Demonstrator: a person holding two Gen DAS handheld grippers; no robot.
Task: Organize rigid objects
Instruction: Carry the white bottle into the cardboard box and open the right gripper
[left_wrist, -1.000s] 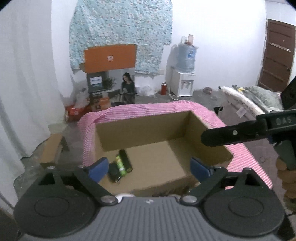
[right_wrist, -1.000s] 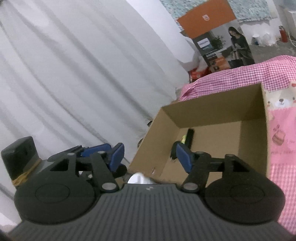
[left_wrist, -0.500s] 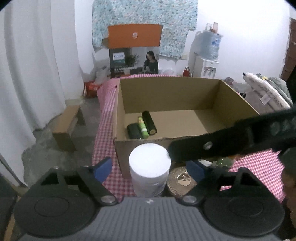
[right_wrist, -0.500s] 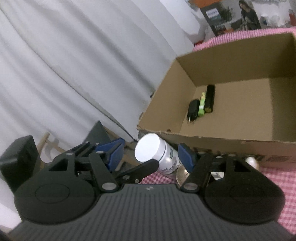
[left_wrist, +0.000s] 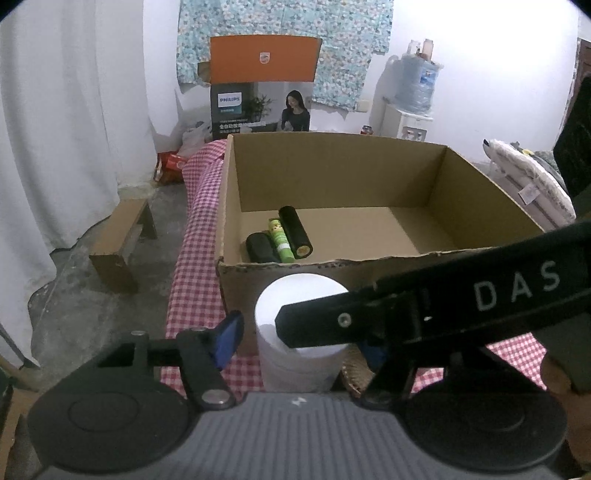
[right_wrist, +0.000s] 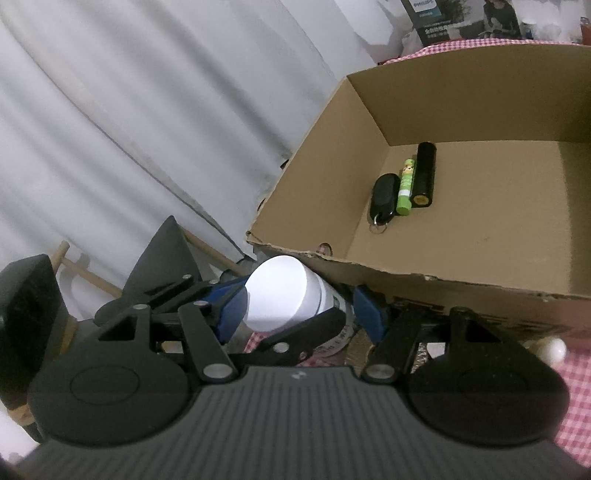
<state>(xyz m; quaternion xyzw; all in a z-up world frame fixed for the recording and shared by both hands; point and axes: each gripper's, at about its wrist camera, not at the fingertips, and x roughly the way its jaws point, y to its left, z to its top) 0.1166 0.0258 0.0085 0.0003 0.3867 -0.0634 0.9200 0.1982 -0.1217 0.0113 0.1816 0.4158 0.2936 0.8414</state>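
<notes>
- Since a second ago, both tools have come down from over the cardboard box (left_wrist: 332, 266) to its near wall, and the white bottle (left_wrist: 301, 328), out of sight before, now fills the lower middle of both views.
- My left tool (left_wrist: 299, 336) has just been closing; its jaws now stand narrow around the bottle, the left blue pad (left_wrist: 229, 338) still just apart from it. The right pad is hidden behind the other tool, so I cannot confirm contact.
- My right tool (right_wrist: 299, 317) sits half-open, its spread barely changed, and the bottle lies between its pads as well. I see no firm squeeze.
- I read this as the grasp about to land, with the lift into the box next.
- The bottle stands on the checked desk (left_wrist: 195, 295), touching or just beside the box's near wall, upright, its long axis vertical and its white cap upward.
- Inside the box, by its left wall, the black cylinder (right_wrist: 424, 174), green tube (right_wrist: 405, 186) and key fob (right_wrist: 384, 195) lie side by side, running near to far.
</notes>
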